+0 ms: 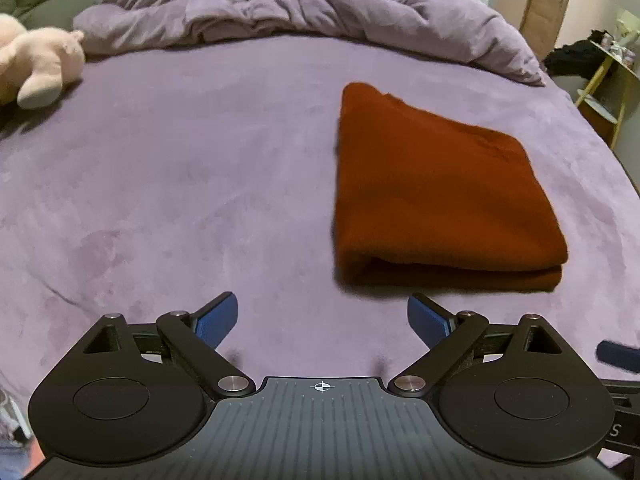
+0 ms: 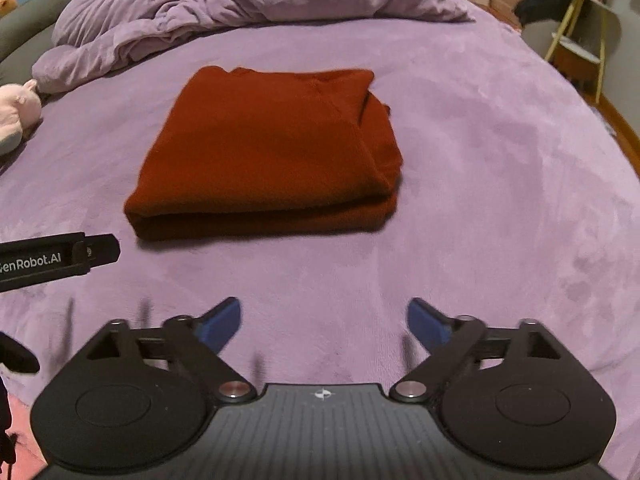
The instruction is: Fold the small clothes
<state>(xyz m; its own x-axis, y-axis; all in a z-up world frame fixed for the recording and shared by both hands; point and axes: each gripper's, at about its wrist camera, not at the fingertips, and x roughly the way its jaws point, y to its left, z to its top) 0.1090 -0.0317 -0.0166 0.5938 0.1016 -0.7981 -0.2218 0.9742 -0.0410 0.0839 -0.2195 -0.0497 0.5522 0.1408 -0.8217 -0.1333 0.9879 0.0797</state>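
A rust-red garment (image 1: 436, 196) lies folded into a thick rectangle on the purple bed cover (image 1: 180, 184). In the left wrist view it is ahead and to the right of my left gripper (image 1: 322, 320), which stands open over bare cover with nothing between its blue pads. In the right wrist view the same garment (image 2: 272, 148) lies ahead and slightly left of my right gripper (image 2: 323, 322), also open and empty, a short way back from the fold's near edge. The left gripper's black body (image 2: 60, 260) shows at the left edge of the right wrist view.
A crumpled purple duvet (image 1: 280, 4) is heaped along the far side of the bed. A pink plush toy (image 1: 36, 64) lies at the far left. A yellow-framed shelf (image 1: 604, 80) with dark items stands beyond the bed's right edge.
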